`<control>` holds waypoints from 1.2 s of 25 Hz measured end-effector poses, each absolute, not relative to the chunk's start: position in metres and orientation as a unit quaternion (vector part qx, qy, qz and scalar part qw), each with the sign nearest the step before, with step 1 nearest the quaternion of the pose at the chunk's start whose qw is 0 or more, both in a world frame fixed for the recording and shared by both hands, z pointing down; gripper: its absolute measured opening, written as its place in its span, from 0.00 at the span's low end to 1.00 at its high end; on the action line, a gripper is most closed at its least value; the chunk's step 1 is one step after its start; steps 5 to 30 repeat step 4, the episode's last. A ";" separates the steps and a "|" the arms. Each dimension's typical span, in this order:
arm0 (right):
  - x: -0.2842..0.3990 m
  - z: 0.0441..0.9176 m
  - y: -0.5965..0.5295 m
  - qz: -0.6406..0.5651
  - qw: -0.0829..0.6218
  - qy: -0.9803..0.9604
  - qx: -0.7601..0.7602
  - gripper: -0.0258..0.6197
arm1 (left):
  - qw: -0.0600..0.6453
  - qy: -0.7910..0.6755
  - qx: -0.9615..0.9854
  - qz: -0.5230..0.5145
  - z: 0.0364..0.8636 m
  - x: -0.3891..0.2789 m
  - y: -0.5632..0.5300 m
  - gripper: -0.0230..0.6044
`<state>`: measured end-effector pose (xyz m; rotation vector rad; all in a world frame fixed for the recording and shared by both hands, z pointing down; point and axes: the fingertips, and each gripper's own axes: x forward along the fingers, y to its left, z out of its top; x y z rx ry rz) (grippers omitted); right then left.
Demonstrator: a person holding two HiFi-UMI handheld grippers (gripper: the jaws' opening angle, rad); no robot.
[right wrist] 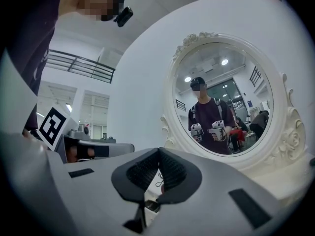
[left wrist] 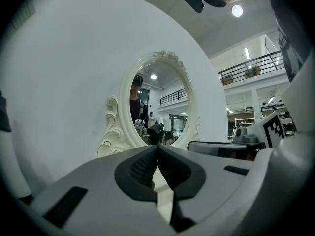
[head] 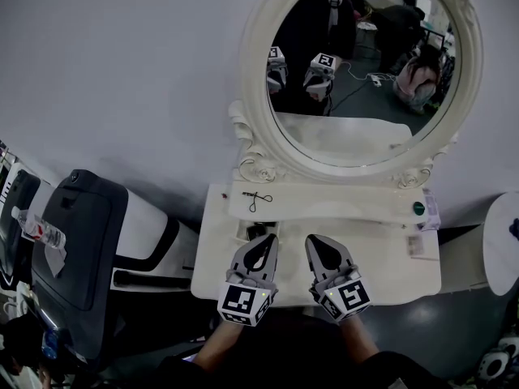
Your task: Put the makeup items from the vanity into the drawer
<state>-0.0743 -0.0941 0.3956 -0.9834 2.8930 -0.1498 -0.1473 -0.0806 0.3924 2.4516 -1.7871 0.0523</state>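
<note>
A white vanity top (head: 381,270) stands under an oval mirror (head: 365,63). On its raised back shelf lie a thin black looped item (head: 257,198) at the left and a small green round item (head: 418,208) at the right, next to a pale packet (head: 431,214). A small flat item (head: 415,245) rests on the right of the top, and a dark item (head: 255,232) lies by the left jaw tips. My left gripper (head: 266,238) and right gripper (head: 313,240) hover side by side over the front middle. Both are shut with nothing in them. The closed tips show in the left gripper view (left wrist: 157,149) and the right gripper view (right wrist: 158,154).
A dark grey and white machine (head: 81,241) stands left of the vanity, with a water bottle (head: 36,229) beside it. A round white table edge (head: 503,241) is at the right. The mirror (right wrist: 221,97) reflects a person holding both grippers.
</note>
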 end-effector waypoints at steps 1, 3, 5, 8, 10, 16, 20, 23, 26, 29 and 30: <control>-0.075 0.396 -0.094 -0.049 0.040 0.945 -0.320 0.08 | 0.054 -0.589 0.806 0.017 0.393 -0.148 -0.080 0.06; -0.075 0.397 -0.093 -0.049 0.039 0.946 -0.318 0.08 | 0.056 -0.590 0.805 0.018 0.394 -0.148 -0.080 0.06; -0.076 0.397 -0.093 -0.049 0.038 0.946 -0.317 0.08 | 0.056 -0.591 0.805 0.017 0.395 -0.148 -0.080 0.06; -0.076 0.397 -0.093 -0.049 0.038 0.946 -0.317 0.08 | 0.056 -0.591 0.805 0.017 0.395 -0.148 -0.080 0.06; -0.076 0.397 -0.093 -0.049 0.038 0.946 -0.317 0.08 | 0.056 -0.591 0.805 0.017 0.395 -0.148 -0.080 0.06; -0.076 0.397 -0.093 -0.049 0.038 0.946 -0.317 0.08 | 0.056 -0.591 0.805 0.017 0.395 -0.148 -0.080 0.06; -0.076 0.397 -0.093 -0.049 0.038 0.946 -0.317 0.08 | 0.056 -0.591 0.805 0.017 0.395 -0.148 -0.080 0.06; -0.076 0.397 -0.093 -0.049 0.038 0.946 -0.317 0.08 | 0.056 -0.591 0.805 0.017 0.395 -0.148 -0.080 0.06; -0.076 0.397 -0.093 -0.049 0.038 0.946 -0.317 0.08 | 0.056 -0.591 0.805 0.017 0.395 -0.148 -0.080 0.06; -0.076 0.397 -0.093 -0.049 0.038 0.946 -0.317 0.08 | 0.056 -0.591 0.805 0.017 0.395 -0.148 -0.080 0.06; -0.076 0.397 -0.093 -0.049 0.038 0.946 -0.317 0.08 | 0.056 -0.591 0.805 0.017 0.395 -0.148 -0.080 0.06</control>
